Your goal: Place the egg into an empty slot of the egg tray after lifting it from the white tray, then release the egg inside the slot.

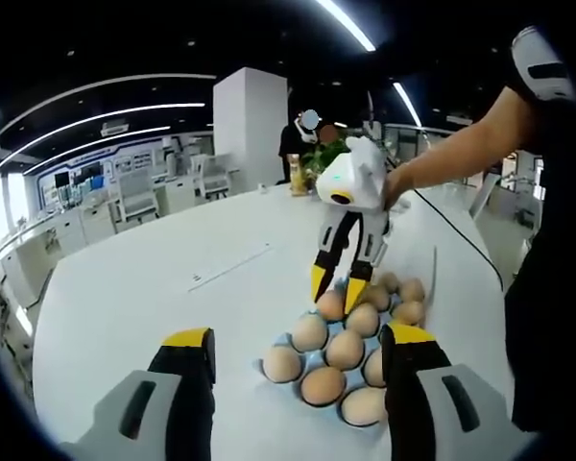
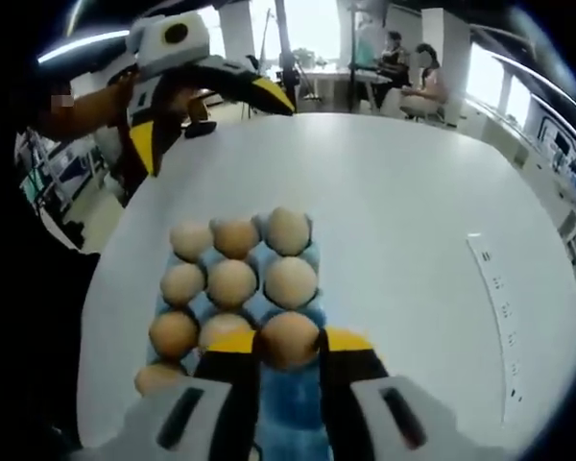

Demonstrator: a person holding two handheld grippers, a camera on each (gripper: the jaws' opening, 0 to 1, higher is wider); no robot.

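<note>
One egg [image 2: 288, 339] sits between the two yellow tips of the right claw [image 2: 288, 344], and the tips press on it from both sides. It hangs low over the blue egg tray [image 2: 290, 399], at the end of the tray nearest this claw. Just behind it, toward the claw, blue cups look bare, so I think an empty slot is right under the egg or a little nearer. The claw body hides part of that spot, so I cannot be sure which cup it is.

Other eggs fill the rows past the held egg. The closest ones [image 2: 232, 282] are just beside it, so there is little room ahead and to the sides. The way straight down looks like the safe way. The egg seems to stand with its long side up and down.

In the left gripper view, the left claw [image 1: 298, 355] is wide apart and holds nothing. It waits near the tray [image 1: 312, 360] on the other side, well away from the held egg. The right claw [image 1: 341, 285] is the nearer one by far, reaching down among the eggs [image 1: 345, 349].

All around the tray, the white desk [image 2: 413, 221] is bare and open, so the claw has plenty of room to lift away after letting go.
</note>
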